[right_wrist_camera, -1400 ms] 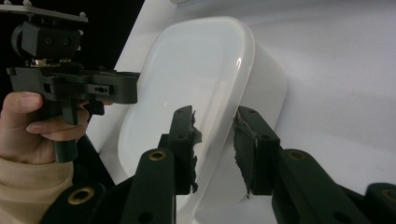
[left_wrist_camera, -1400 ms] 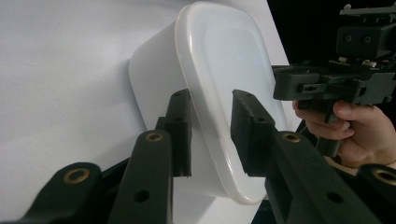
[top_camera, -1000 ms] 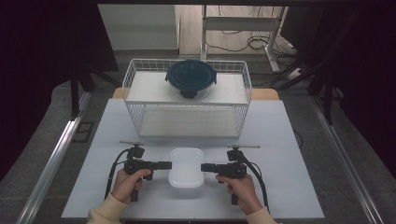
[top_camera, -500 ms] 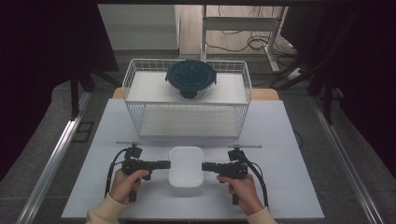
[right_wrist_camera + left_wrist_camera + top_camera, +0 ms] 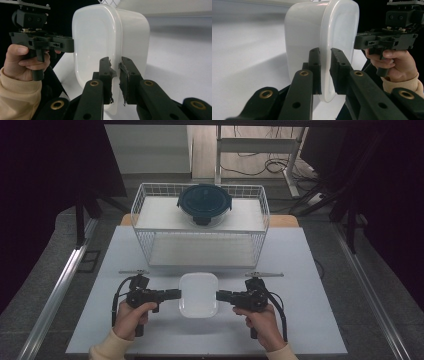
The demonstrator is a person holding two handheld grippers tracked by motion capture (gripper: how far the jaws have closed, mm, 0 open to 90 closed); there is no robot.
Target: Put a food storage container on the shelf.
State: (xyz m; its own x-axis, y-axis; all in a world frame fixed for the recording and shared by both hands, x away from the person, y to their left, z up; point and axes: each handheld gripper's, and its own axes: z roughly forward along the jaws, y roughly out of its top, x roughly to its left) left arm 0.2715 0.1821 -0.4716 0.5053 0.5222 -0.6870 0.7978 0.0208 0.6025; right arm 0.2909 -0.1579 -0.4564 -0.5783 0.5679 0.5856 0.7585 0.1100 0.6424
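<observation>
At the lower middle of the high view: white box on the table, between my hands.
Left claw: my jaws pinch the box's left rim.
Right claw: clamped on the opposite rim.
Upper middle of the frame: wire basket with a dark lidded bowl.

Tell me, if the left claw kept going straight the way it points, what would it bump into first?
The left claw already pinches the rim of the white box, so the box itself. Beyond it, probably the right claw, gripping the opposite rim.
</observation>
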